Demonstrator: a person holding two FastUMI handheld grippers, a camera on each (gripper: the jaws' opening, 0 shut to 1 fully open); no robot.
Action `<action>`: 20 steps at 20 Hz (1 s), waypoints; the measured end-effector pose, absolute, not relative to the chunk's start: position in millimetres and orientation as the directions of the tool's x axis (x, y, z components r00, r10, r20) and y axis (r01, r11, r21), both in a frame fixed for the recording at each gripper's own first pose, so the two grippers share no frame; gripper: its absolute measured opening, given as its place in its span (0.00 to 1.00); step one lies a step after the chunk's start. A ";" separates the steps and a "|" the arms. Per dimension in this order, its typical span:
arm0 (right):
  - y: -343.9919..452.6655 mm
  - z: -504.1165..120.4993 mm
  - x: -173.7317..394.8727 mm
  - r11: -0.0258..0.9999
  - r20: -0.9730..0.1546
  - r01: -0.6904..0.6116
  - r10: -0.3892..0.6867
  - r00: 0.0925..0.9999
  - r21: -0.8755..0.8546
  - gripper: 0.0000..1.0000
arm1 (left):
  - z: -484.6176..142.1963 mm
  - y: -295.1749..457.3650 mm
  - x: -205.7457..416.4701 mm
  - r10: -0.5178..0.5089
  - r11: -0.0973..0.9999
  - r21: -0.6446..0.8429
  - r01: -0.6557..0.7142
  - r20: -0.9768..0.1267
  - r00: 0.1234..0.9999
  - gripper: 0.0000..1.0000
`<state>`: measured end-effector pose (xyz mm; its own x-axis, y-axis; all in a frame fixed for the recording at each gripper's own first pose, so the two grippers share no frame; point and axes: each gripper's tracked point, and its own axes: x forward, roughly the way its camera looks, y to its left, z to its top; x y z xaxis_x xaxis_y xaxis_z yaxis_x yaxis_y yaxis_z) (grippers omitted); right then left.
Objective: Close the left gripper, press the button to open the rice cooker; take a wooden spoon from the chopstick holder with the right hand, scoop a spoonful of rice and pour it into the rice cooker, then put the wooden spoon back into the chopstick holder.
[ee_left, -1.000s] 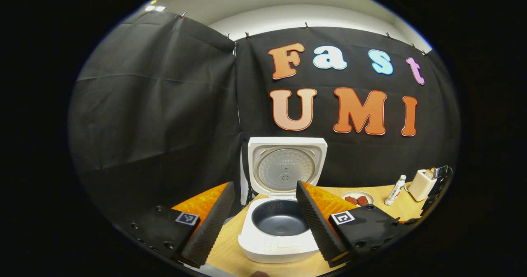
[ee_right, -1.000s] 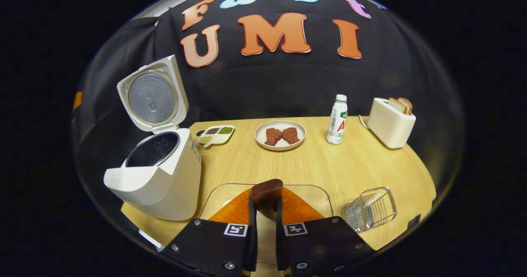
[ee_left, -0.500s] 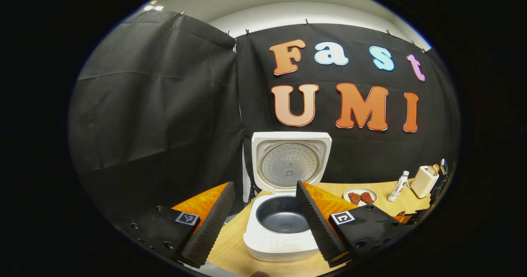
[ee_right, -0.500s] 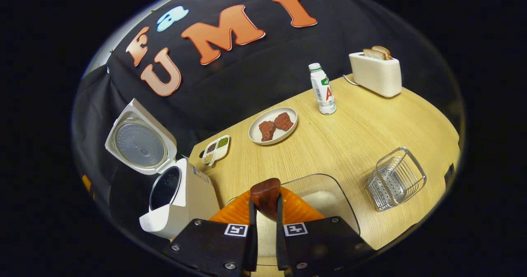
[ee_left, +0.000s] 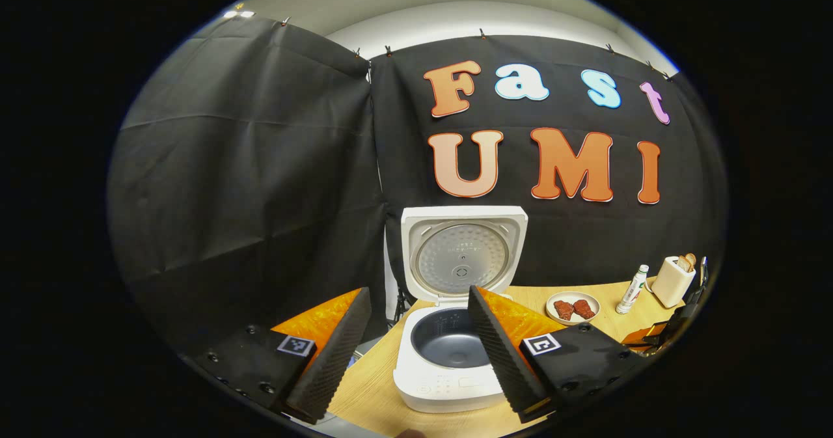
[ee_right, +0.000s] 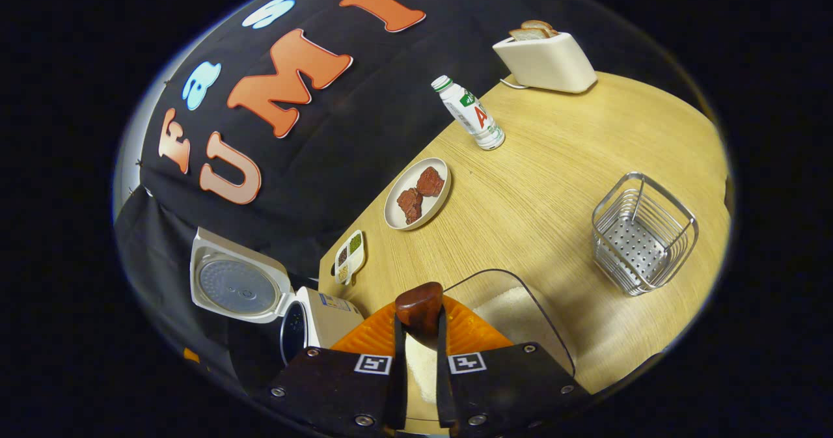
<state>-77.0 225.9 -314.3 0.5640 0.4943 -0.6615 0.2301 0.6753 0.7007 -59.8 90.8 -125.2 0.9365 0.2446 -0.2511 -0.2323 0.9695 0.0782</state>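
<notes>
The white rice cooker (ee_left: 449,360) stands lid-up at the light wooden table's (ee_right: 553,184) left edge. The wire chopstick holder (ee_right: 641,233) sits near the right edge, bare wood around it. The left gripper (ee_left: 416,343) hovers spread apart; the rolled right gripper (ee_right: 420,353) clamps the dark wooden spoon (ee_right: 420,308) over a clear rice container (ee_right: 520,308).

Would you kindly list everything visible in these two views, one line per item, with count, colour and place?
rice cooker: 1, white, lid open, table's left end
wooden spoon: 1, dark brown, between right gripper's fingers
rice container: 1, clear, white rice inside, near edge
chopstick holder: 1, silver wire, right of container
plate: 1, cream, two brown pieces on it
divided dish: 1, white, beside cooker
bottle: 1, white and green, near toaster
toaster: 1, cream, bread inside, far corner
table: 1, light wood
left gripper: 1, open, before cooker
right gripper: 1, shut on spoon
</notes>
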 end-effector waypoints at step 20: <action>204.7 -313.1 -72.7 0.184 -0.441 0.445 0.677 0.589 0.877 0.17 | -121.8 84.3 -64.3 0.259 0.966 0.082 -0.246 -0.241 0.935 0.98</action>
<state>-72.7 204.7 -313.1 0.5894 0.6770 -0.4408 0.4445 0.1839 0.8767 -64.3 84.3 -121.8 0.9354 0.2585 -0.2414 -0.2458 0.9658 0.0821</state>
